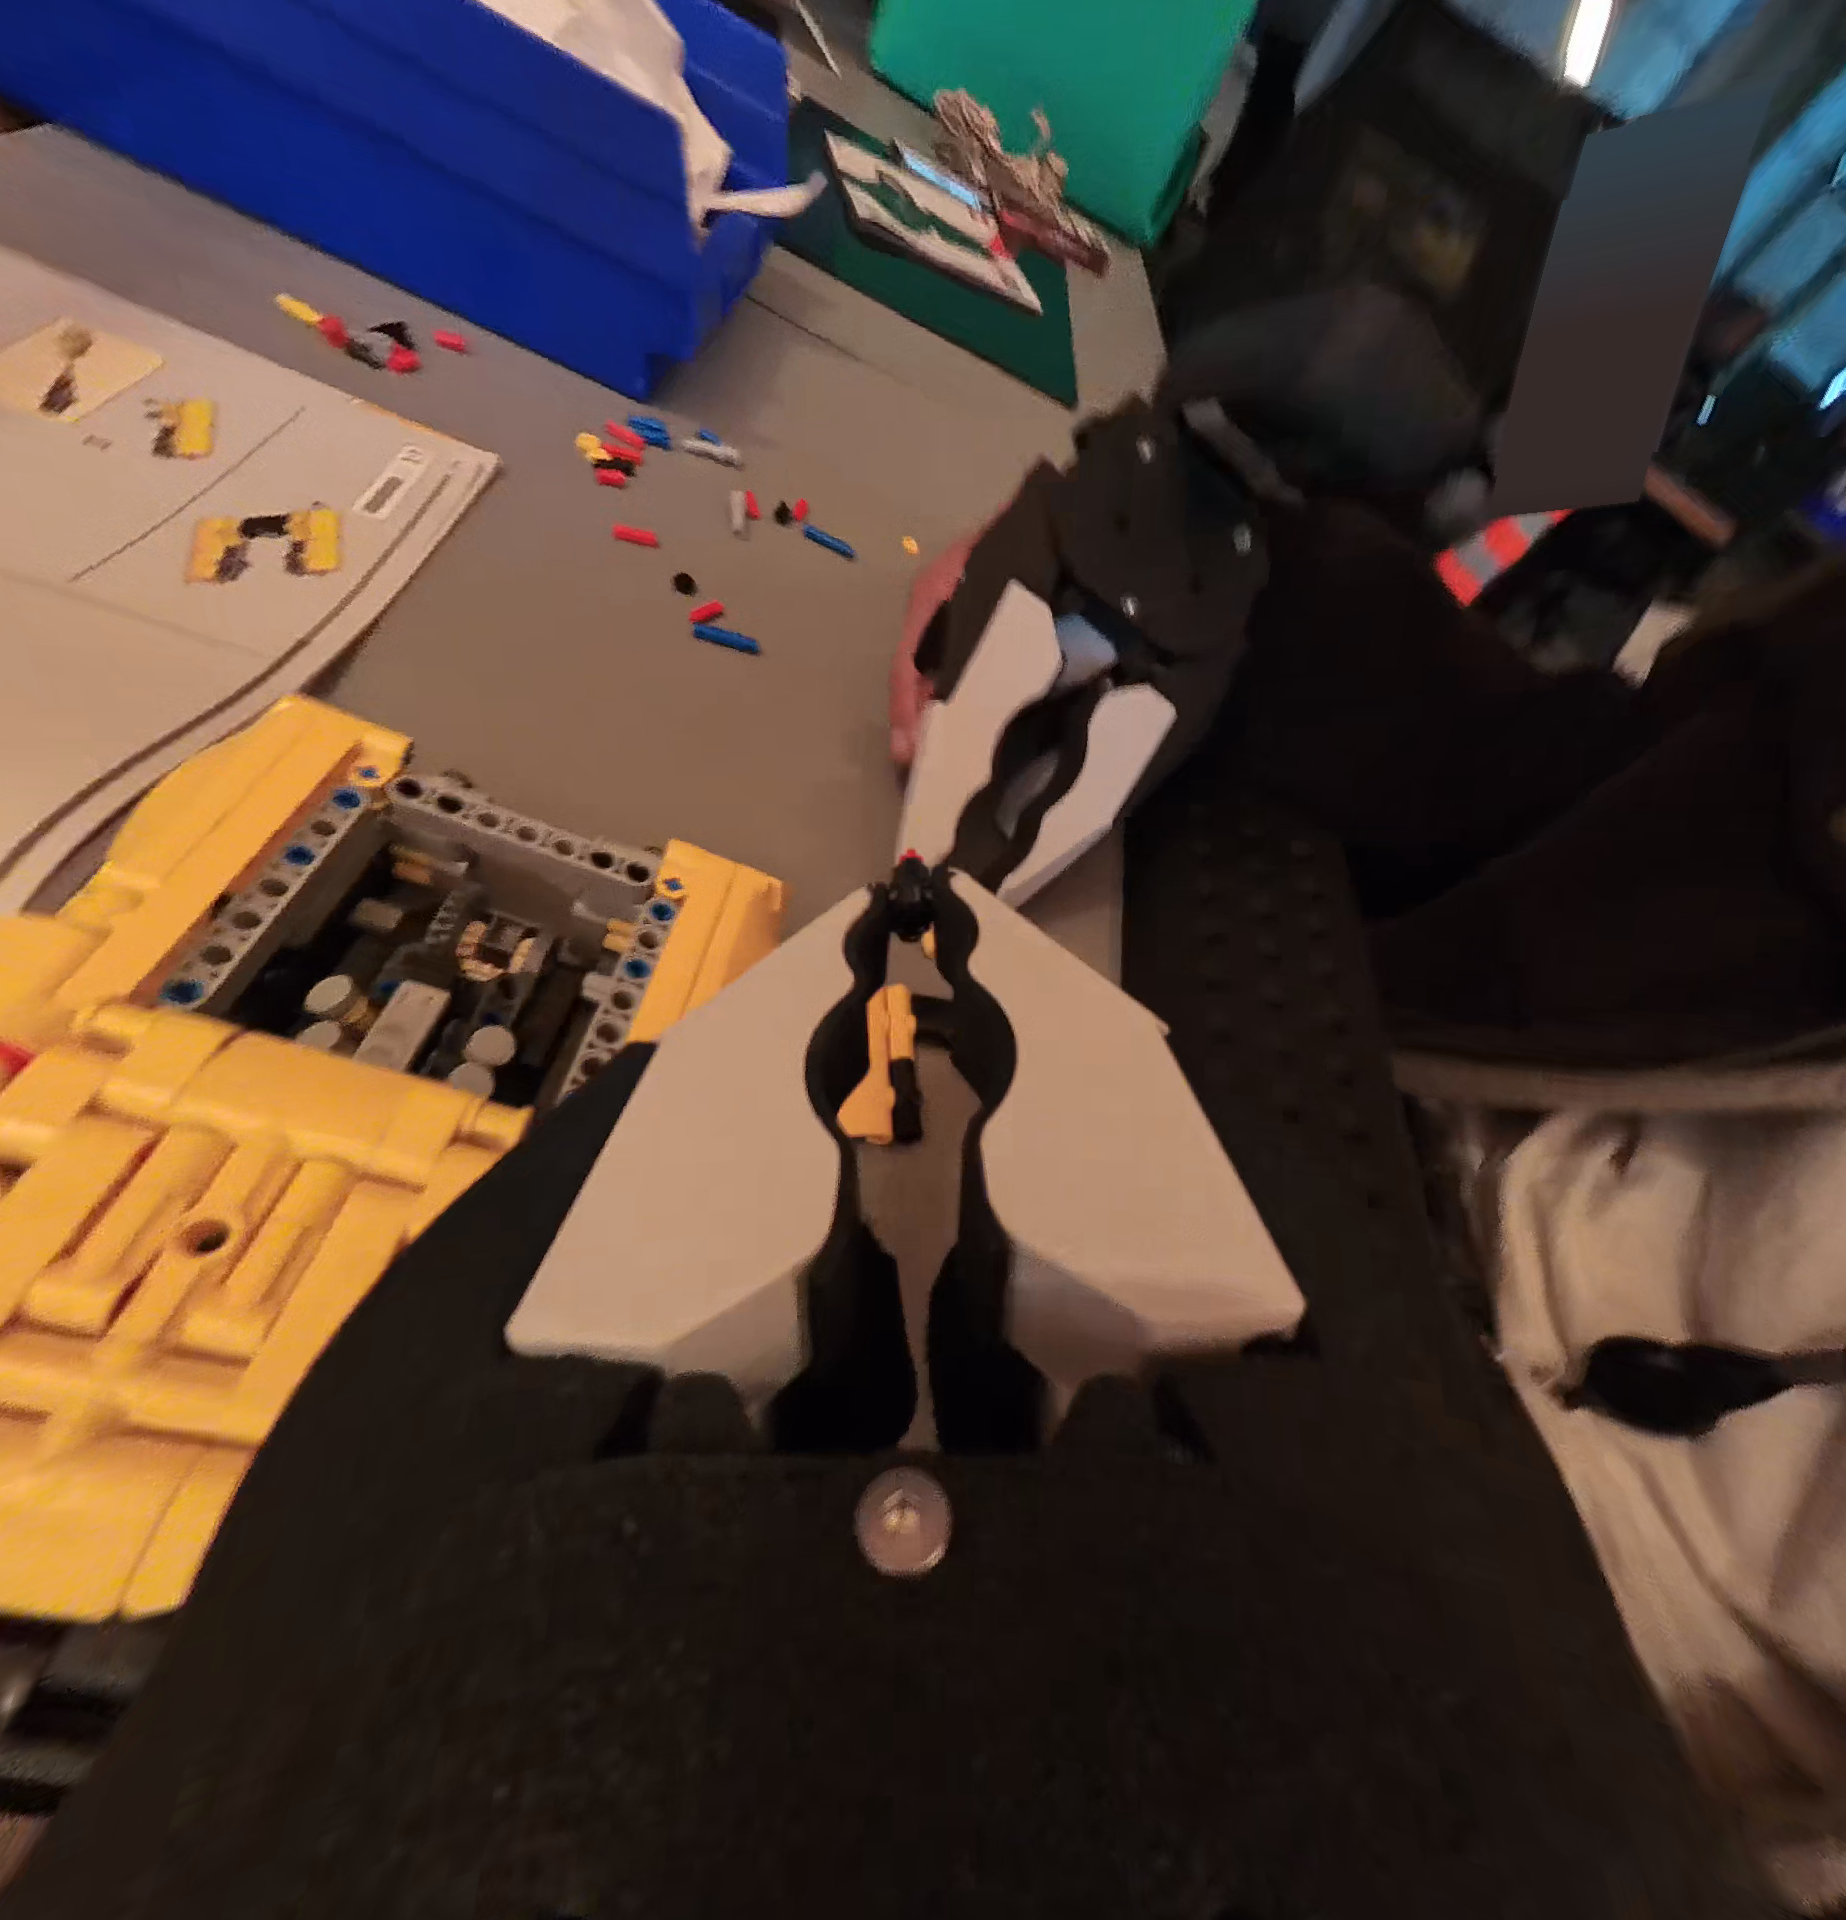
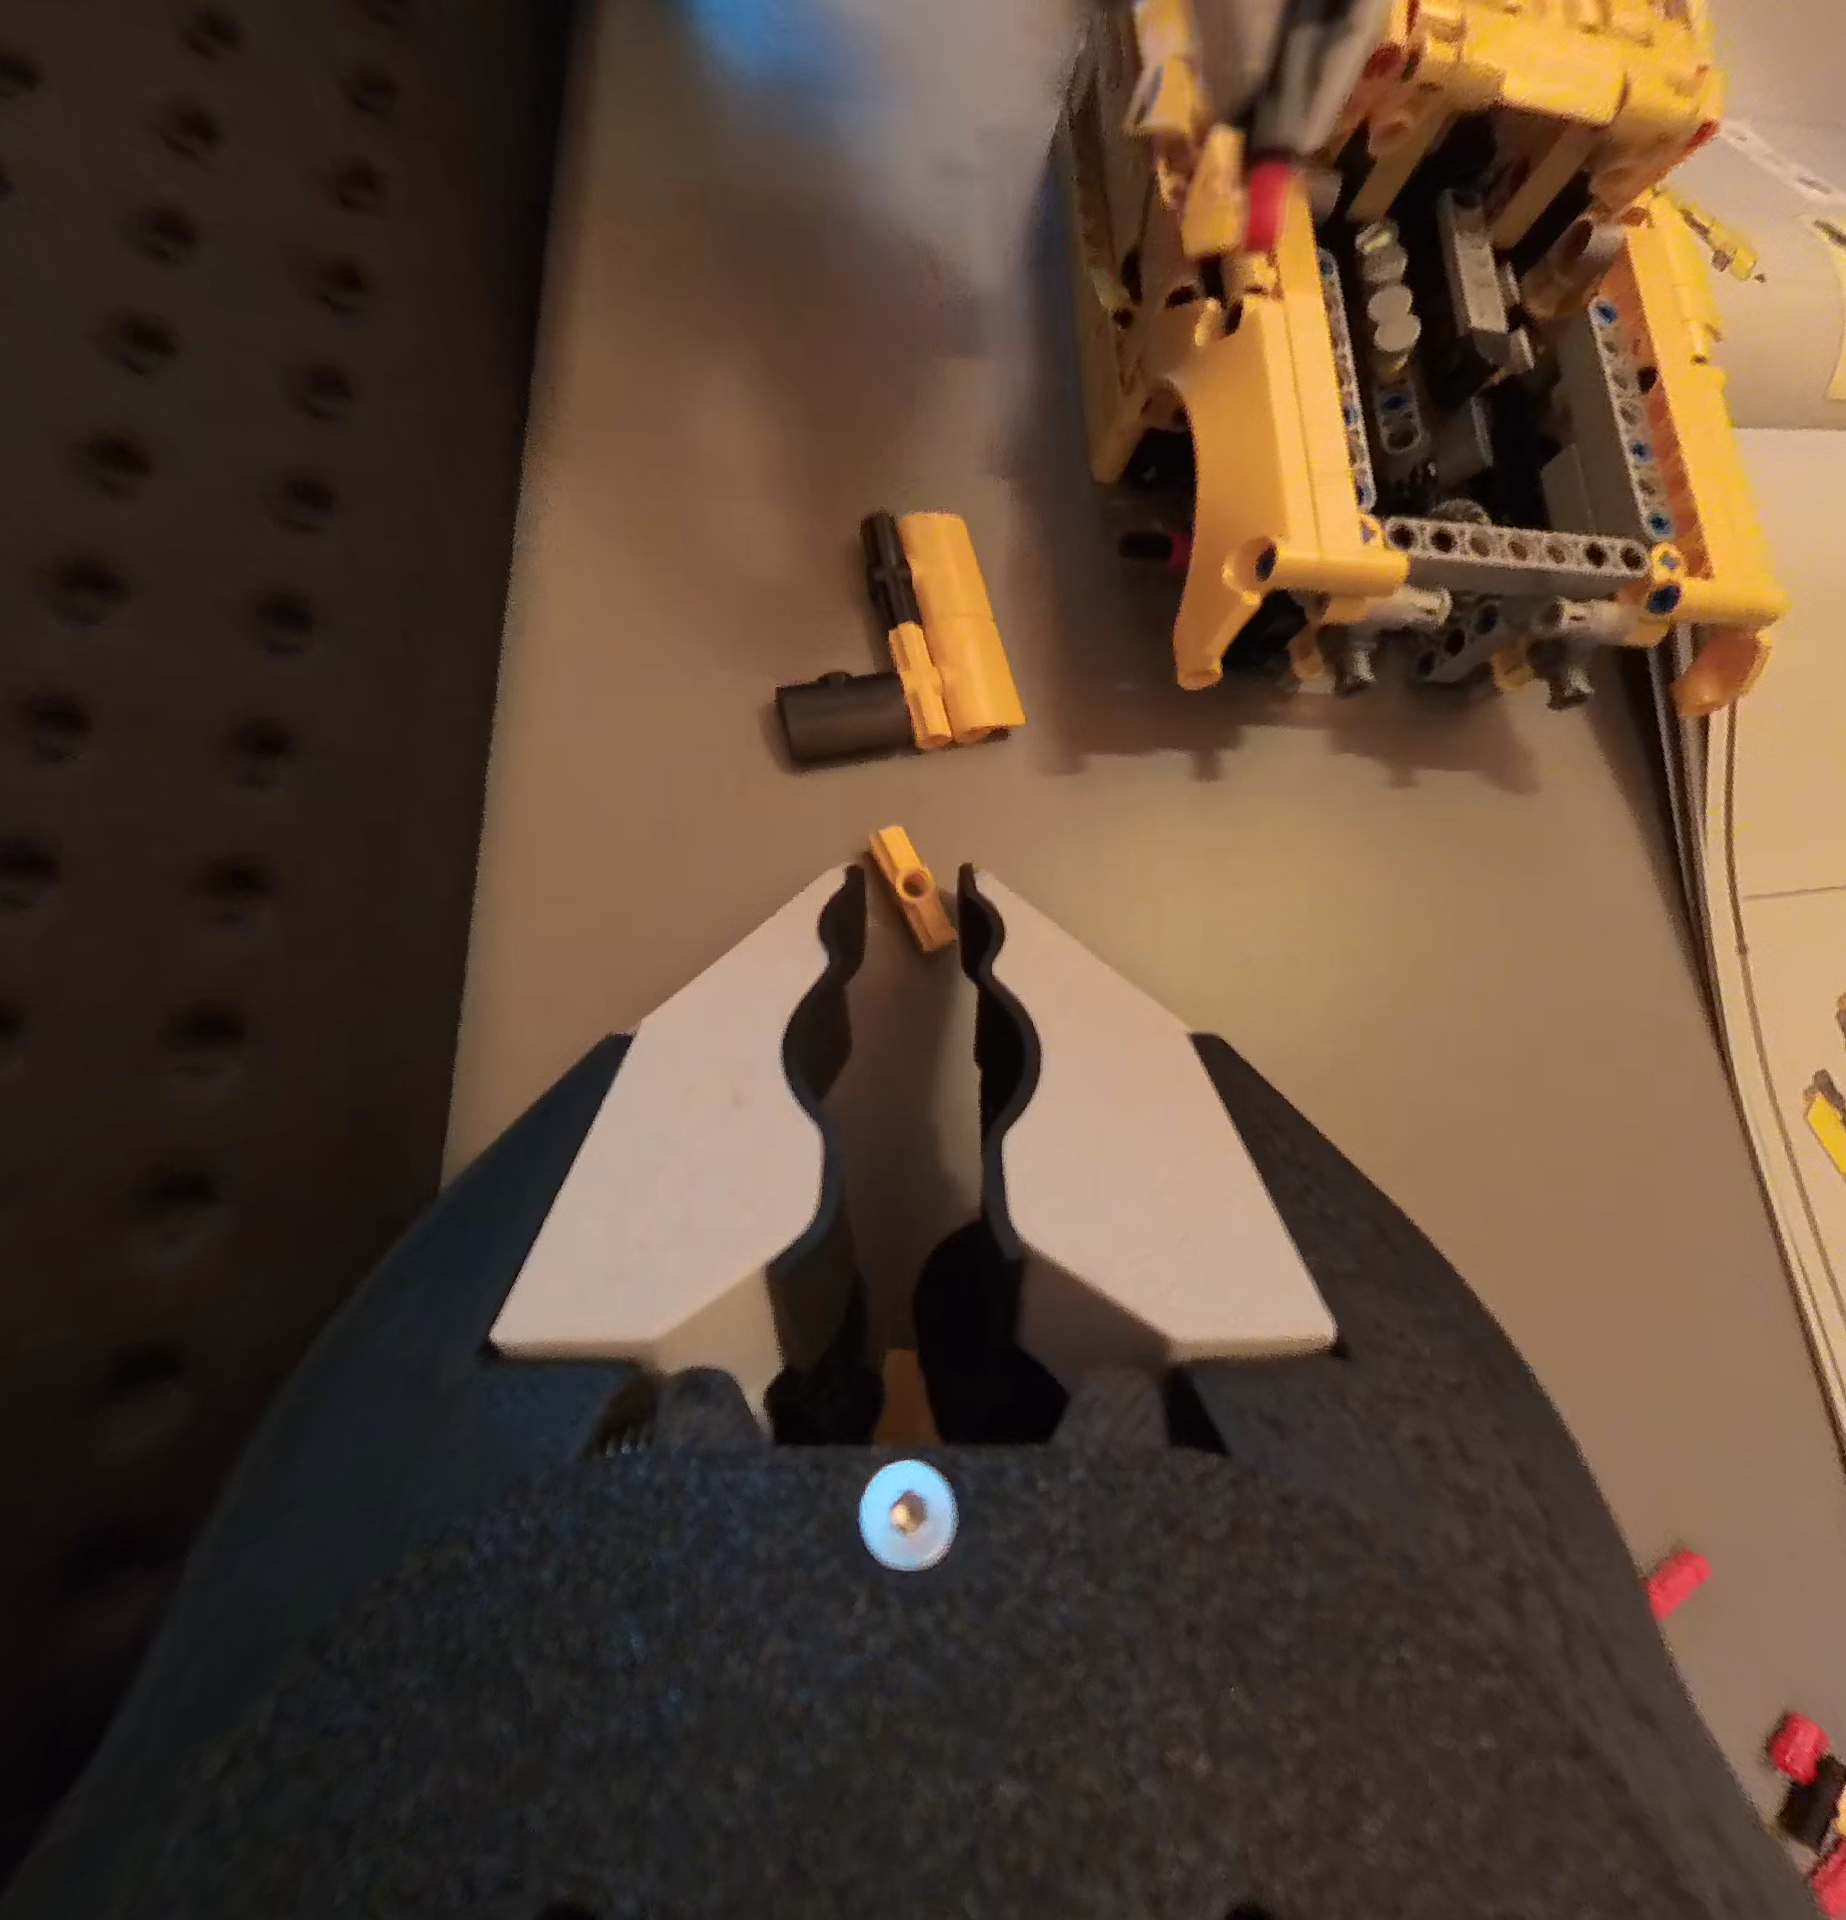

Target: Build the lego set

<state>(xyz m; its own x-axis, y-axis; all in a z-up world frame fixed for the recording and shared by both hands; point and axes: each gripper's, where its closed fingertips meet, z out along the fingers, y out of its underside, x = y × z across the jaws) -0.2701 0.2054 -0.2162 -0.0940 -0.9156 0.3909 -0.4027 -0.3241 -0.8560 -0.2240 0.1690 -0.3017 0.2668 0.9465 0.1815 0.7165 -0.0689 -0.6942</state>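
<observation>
The lego model (image 1: 306,997), a big yellow vehicle body with a grey pin-hole frame around an open middle, sits on the grey table (image 1: 586,707); it fills the near left of the left wrist view and the far right of the right wrist view (image 2: 1438,416).

Left gripper (image 1: 906,902) is clenched on a small black piece (image 1: 908,906) with a red tip, pinched right at the fingertips. Farther back between the same fingers sits a yellow and black piece (image 1: 883,1070); whether it is gripped or lies below I cannot tell.

Only the left wrist view shows the other gripper (image 1: 1012,821) from outside, just beyond the left tips, with a hand (image 1: 914,665) behind it at the table edge. That view alone also gives the scattered red, blue and black small parts (image 1: 711,520) in the middle of the table, the open instruction booklet (image 1: 171,540) at the far left, and the blue bin (image 1: 399,156) behind.

Over to the right wrist view: the right gripper (image 2: 906,883) hangs with its fingers parted, tips either side of a small yellow connector (image 2: 911,885) on the table; contact I cannot tell. Just beyond lies a yellow and black sub-assembly (image 2: 919,644), loose and apart from the model. Booklet pages (image 2: 1781,1039) run along the right edge, a dark dimpled mat (image 2: 223,623) along the left.
</observation>
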